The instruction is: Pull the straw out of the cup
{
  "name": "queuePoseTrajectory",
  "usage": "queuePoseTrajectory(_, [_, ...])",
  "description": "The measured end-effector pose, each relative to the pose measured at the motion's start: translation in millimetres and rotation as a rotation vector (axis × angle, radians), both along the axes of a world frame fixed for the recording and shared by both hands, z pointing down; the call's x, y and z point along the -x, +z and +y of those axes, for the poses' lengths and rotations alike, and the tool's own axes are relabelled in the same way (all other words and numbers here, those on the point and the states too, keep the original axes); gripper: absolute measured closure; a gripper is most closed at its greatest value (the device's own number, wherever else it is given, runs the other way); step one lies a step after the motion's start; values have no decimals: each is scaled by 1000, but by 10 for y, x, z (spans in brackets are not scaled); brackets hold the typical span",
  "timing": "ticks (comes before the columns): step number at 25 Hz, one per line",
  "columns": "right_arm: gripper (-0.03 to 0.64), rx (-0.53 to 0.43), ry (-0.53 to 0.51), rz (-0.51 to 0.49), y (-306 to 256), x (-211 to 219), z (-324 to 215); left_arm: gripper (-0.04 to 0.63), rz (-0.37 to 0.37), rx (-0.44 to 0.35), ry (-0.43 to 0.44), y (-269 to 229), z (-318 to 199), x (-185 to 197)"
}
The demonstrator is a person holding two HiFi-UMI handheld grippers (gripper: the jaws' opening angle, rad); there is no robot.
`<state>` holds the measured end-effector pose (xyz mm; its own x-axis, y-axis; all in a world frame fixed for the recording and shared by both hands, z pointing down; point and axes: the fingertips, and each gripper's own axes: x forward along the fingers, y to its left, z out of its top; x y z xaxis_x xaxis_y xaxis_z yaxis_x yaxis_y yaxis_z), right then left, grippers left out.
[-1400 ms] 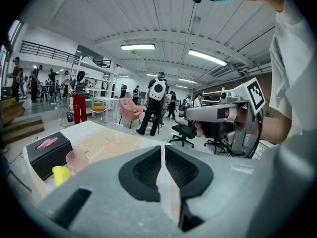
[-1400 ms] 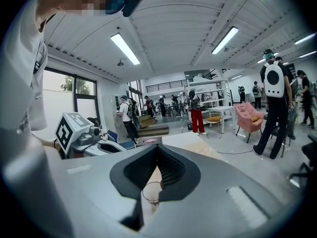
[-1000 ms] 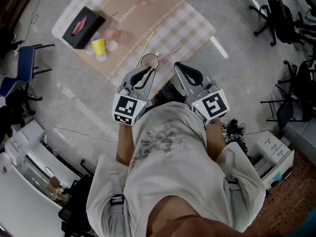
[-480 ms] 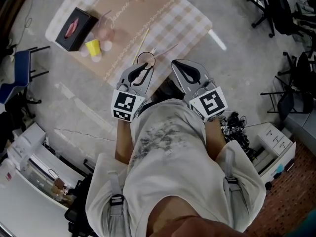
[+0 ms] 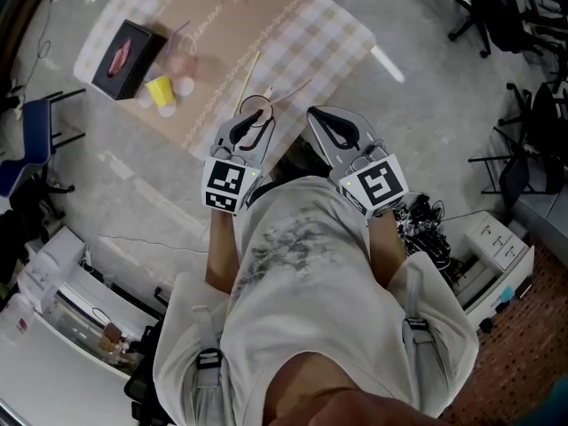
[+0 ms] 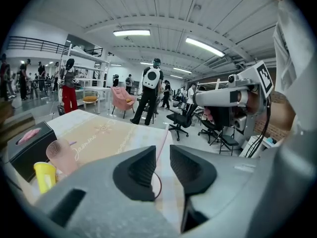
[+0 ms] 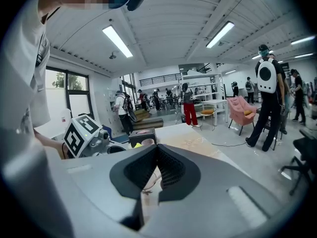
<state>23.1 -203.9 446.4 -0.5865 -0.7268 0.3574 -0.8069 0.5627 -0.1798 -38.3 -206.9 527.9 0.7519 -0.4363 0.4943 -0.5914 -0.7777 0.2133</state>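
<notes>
We see the left gripper (image 6: 162,155) with its jaws opening, and a thin pink straw (image 6: 162,139) shows in the gap between them, but the pads do not press on it. The right gripper (image 7: 157,152) has its jaws closed together with nothing between them, and it hovers just beside the left one. In the head view the straw slants away from the rim of the clear cup (image 5: 268,103), near the edge of the checked tablecloth (image 5: 342,34); we cannot tell whether its lower end is inside the cup.
</notes>
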Motion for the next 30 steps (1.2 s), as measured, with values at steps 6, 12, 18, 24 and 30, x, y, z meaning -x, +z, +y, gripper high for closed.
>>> queuePoseTrajectory(6, [606, 31, 3, 2, 123, -52, -1, 494, -22, 9, 21, 97, -37, -77])
queuePoseTrajectory(12, [606, 67, 12, 1, 269, -107, -7, 483, -45, 21, 33, 205, -79, -111])
queuePoseTrajectory(18, [606, 87, 22, 1, 348, -165, -37, 476, -71, 28, 48, 295, -146, -127])
queuePoseTrajectory(24, [606, 95, 30, -2, 371, -193, -64, 462, -91, 37, 71, 367, -166, -172])
queuePoseTrajectory(30, [606, 99, 41, -2, 386, -237, -90, 456, -109, 45, 92, 439, -181, -230])
